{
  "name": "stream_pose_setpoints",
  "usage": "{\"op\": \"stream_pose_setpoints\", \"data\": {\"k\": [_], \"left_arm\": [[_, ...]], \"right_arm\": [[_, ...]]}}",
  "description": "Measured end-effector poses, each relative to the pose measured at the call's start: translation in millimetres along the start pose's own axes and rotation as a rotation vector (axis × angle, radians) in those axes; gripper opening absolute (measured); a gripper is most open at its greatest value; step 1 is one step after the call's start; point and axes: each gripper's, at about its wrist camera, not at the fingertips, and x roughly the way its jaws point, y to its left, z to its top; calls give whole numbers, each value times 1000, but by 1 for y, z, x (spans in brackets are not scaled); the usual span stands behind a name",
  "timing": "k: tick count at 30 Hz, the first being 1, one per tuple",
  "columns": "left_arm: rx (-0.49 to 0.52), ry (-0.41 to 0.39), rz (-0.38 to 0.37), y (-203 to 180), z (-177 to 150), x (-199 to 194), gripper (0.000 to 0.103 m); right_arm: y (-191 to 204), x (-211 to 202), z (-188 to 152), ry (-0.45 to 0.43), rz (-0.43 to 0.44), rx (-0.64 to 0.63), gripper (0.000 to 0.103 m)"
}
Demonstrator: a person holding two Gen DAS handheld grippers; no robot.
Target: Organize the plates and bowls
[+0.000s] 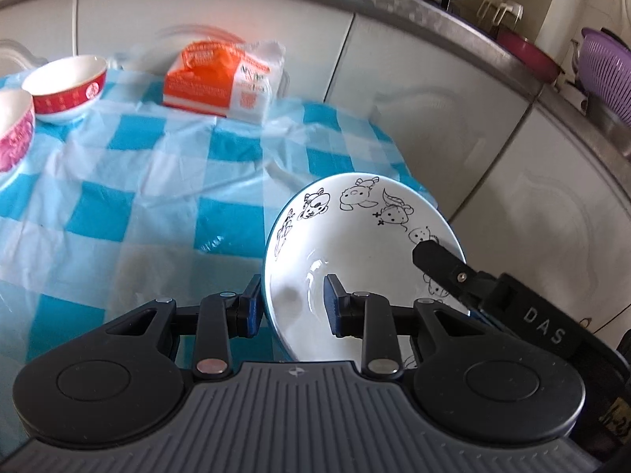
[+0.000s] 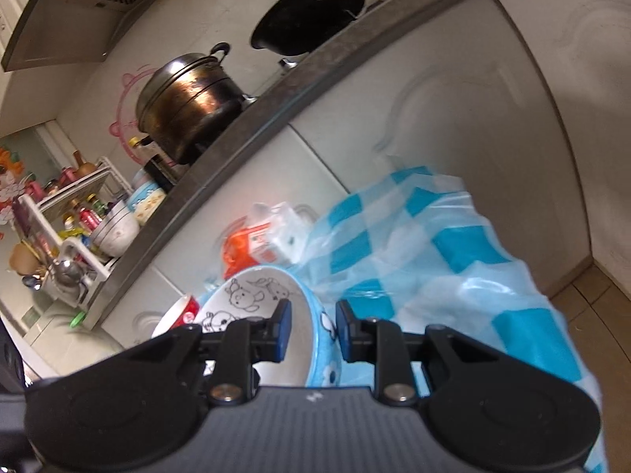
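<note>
A white bowl [image 1: 355,236] with black cartoon drawings inside and a blue outside hangs tilted above the checked tablecloth, gripped from both sides. My left gripper [image 1: 292,301] is shut on its left rim, one pad outside and one inside. A finger of my right gripper [image 1: 441,264] clamps the opposite rim. In the right wrist view the bowl's [image 2: 252,299] blue wall sits between the pads of my right gripper [image 2: 314,327], which is shut on it. A red-and-white bowl [image 1: 67,86] and a pink-patterned bowl [image 1: 14,130] stand at the table's far left.
An orange-and-white package [image 1: 221,79] lies at the back of the blue-checked table [image 1: 138,181]. White cabinets under a grey counter [image 1: 453,27] rise behind. A purple colander [image 1: 607,75], a metal pot [image 2: 189,106] and a black wok [image 2: 311,12] stand on the counter.
</note>
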Motion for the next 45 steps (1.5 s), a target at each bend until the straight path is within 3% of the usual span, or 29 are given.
{"op": "stream_pose_setpoints", "data": {"k": [16, 21, 25, 32, 36, 40, 45], "left_arm": [[-3, 14, 2, 5, 1, 15, 31], [-22, 19, 8, 11, 2, 16, 35], [-40, 1, 18, 18, 1, 11, 51], [-27, -59, 36, 28, -2, -12, 79], [-24, -80, 38, 38, -5, -30, 98], [-29, -87, 40, 48, -7, -50, 101], [-54, -98, 41, 74, -5, -78, 103]], "right_arm": [[-14, 8, -4, 17, -28, 37, 24], [-15, 8, -4, 10, -25, 41, 27], [-16, 4, -3, -12, -31, 46, 45], [-13, -5, 1, -69, -45, 38, 61], [-4, -12, 4, -109, -54, 18, 76], [8, -21, 9, -143, -46, 8, 90], [36, -28, 9, -152, -26, -59, 96]]}}
